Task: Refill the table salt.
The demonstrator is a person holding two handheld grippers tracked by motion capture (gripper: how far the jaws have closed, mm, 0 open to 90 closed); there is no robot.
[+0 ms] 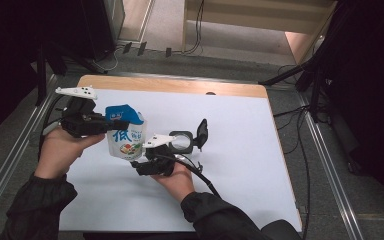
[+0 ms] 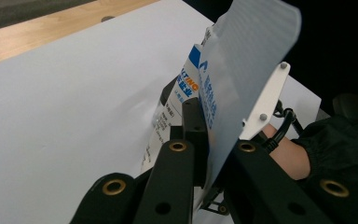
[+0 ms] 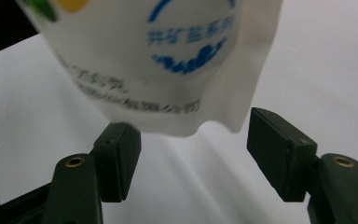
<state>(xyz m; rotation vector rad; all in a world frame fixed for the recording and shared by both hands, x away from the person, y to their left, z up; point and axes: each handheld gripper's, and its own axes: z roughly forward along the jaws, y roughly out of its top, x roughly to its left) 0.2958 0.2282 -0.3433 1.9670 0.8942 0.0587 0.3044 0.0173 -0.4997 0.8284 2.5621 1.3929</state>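
With the left claw (image 1: 111, 125) clamped on the pouch (image 1: 125, 139) above the table's (image 1: 230, 150) near-left and the right claw (image 1: 139, 164) apart beneath, we judged the pouch might slip.

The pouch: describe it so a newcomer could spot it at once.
On the white table, look left of centre, between the two hand-held grippers. The pouch hangs there, its edge pinched by the left gripper. It is white with a blue top and printed label, unlike the black-lidded round container beside it.
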